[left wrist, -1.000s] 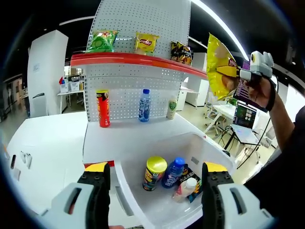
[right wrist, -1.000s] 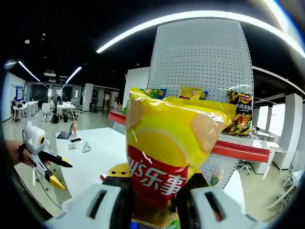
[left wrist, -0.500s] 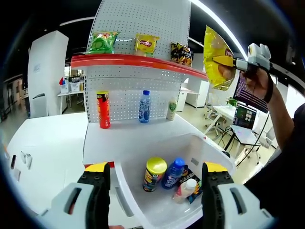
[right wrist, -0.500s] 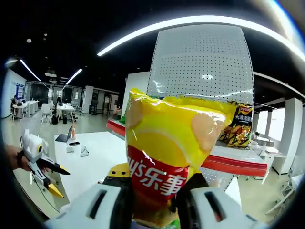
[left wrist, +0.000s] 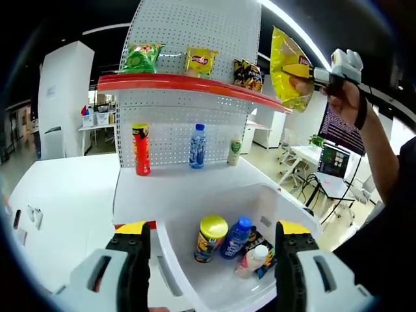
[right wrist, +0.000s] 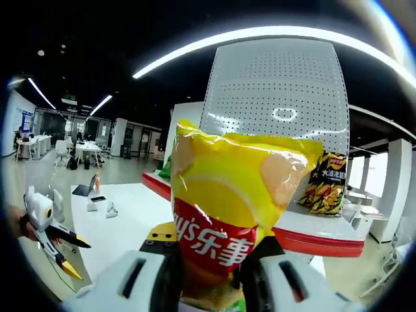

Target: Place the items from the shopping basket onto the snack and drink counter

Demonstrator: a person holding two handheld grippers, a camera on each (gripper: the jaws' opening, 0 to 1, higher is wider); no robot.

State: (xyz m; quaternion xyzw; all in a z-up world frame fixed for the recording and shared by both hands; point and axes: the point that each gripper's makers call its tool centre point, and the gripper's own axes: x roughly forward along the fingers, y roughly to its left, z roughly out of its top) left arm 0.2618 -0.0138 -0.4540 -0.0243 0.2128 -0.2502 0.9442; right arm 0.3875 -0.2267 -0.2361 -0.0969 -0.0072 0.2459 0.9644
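Right hand-held gripper (right wrist: 208, 276) clamps a chip bag (right wrist: 231, 214) near the shelf (left wrist: 182, 82); left hand-held gripper (left wrist: 208, 244) open over basket (left wrist: 286, 201), four items left.

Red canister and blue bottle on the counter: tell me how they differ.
The red canister is a straight, opaque tube; the blue bottle narrows to a capped neck. The canister stands farther left, the bottle mid-counter. Both stand upright against the pegboard.

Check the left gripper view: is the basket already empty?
No, the basket holds a yellow-lidded can, a blue bottle, a white bottle and a dark packet.
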